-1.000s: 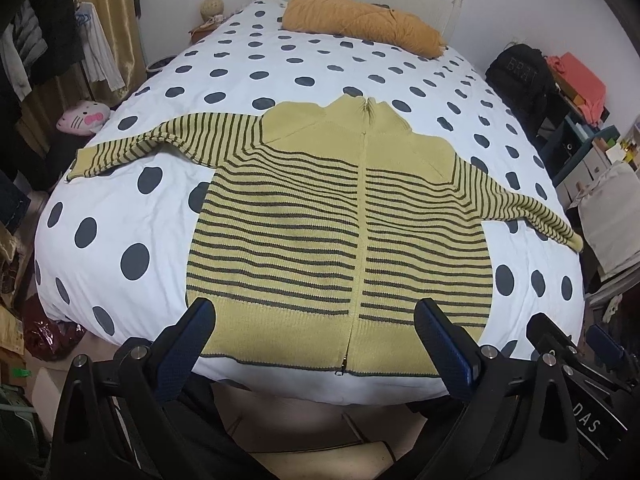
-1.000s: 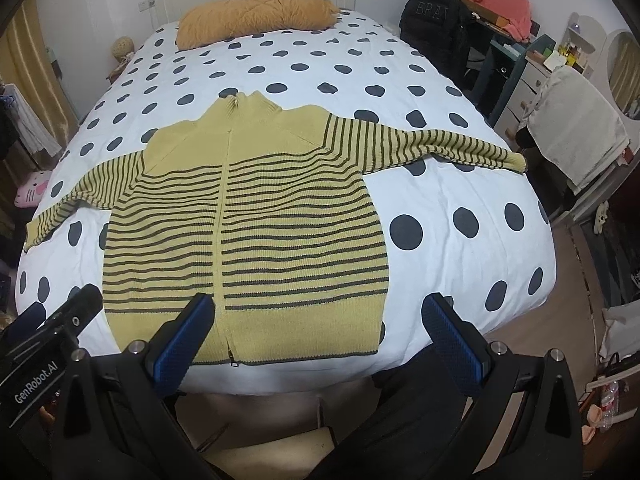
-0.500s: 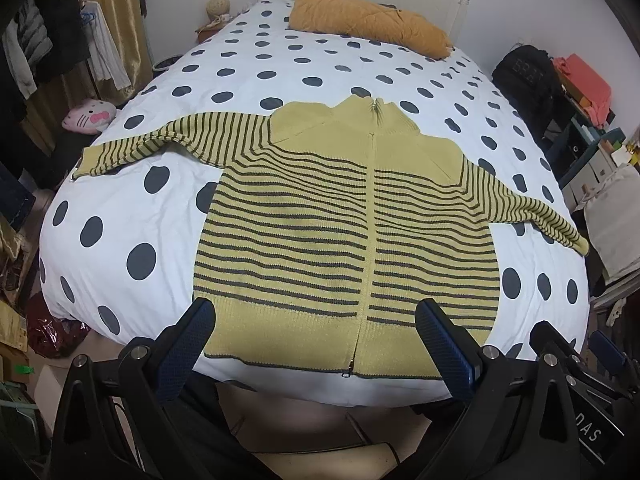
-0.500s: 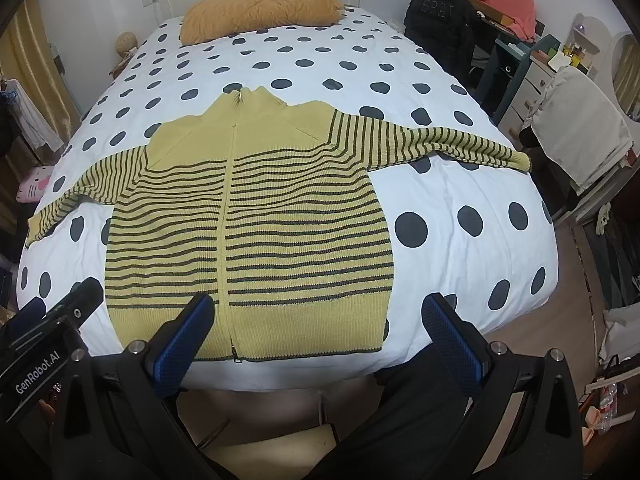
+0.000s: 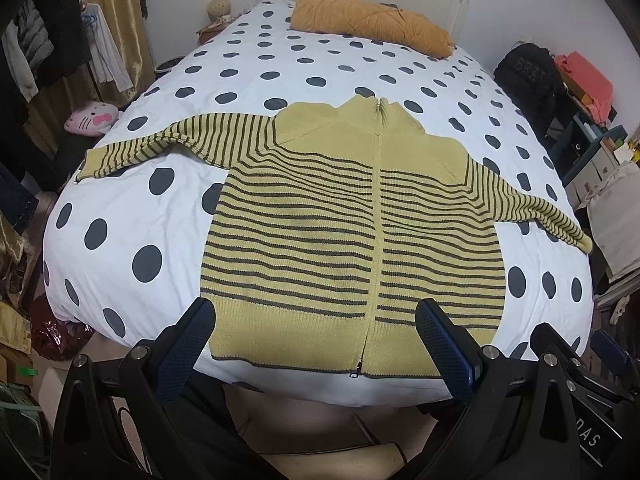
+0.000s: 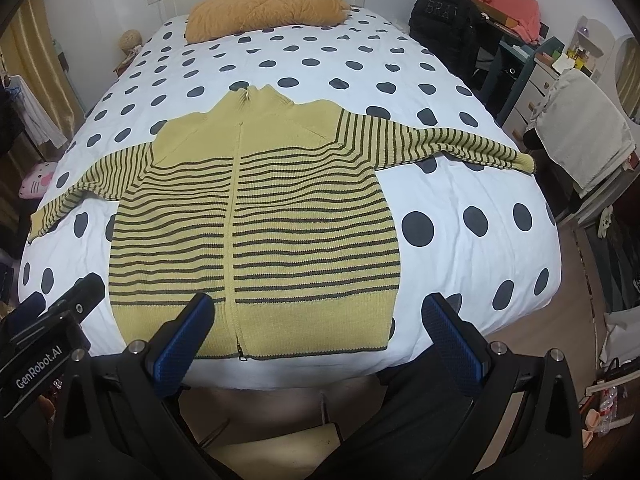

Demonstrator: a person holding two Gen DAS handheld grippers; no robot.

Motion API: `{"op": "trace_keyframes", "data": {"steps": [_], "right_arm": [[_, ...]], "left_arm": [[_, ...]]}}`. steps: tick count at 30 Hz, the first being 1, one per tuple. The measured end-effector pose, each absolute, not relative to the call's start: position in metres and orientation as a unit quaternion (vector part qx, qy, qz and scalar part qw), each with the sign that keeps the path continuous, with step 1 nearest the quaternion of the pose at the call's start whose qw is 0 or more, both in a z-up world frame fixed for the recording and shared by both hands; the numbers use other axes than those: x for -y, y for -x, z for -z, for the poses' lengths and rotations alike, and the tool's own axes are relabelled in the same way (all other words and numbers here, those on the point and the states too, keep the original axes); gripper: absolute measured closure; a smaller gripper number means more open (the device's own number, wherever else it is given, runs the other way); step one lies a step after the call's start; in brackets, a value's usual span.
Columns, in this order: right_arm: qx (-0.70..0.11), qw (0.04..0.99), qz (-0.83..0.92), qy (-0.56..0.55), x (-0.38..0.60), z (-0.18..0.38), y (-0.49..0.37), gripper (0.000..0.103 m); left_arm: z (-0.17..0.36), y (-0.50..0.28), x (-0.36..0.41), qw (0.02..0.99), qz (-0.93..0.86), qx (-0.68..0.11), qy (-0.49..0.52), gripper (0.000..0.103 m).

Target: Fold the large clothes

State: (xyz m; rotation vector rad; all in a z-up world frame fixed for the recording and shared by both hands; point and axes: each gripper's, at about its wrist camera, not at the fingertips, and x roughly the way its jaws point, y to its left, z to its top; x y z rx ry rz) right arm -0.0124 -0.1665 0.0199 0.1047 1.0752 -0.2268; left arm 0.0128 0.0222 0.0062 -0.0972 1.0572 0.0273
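Left wrist view: left gripper (image 5: 316,340) hovers at 6 o'clock over the foot of the bed (image 5: 132,208), jaws spread wide, nothing between them. Blue-padded fingers (image 5: 186,346) frame the hem of the yellow striped zip cardigan (image 5: 352,232), not touching it. Cardigan lies flat, front up, zipped, collar toward 12 o'clock, one sleeve out toward 9 o'clock, the other toward 3 o'clock. Orange pillow (image 5: 372,24) at the headboard, 12 o'clock. Pink cat plush (image 5: 92,118) off the bed at 9 o'clock. Versus 1.0 s ago: the cardigan sits slightly higher and right in frame; jaw spread unchanged.

Right wrist view: right gripper (image 6: 318,340) also at 6 o'clock, jaws wide apart, holding nothing. Cardigan (image 6: 256,220) fills the centre, hem between the fingers (image 6: 452,344). Left gripper body (image 6: 48,332) shows at 8 o'clock. Black backpack (image 6: 444,28) at 1 o'clock. Versus 1.0 s ago: the view has edged closer to the bed (image 6: 460,208); cardigan not moved on the cover.
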Motion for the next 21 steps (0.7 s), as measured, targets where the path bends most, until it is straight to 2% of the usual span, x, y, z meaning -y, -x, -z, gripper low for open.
{"op": "trace_keyframes", "data": {"steps": [21], "right_arm": [[-0.521, 0.846, 0.104, -0.044, 0.158, -0.009, -0.009, 0.0]], "left_arm": [[0.011, -0.04, -0.037, 0.851, -0.028, -0.521, 0.054, 0.003]]}}
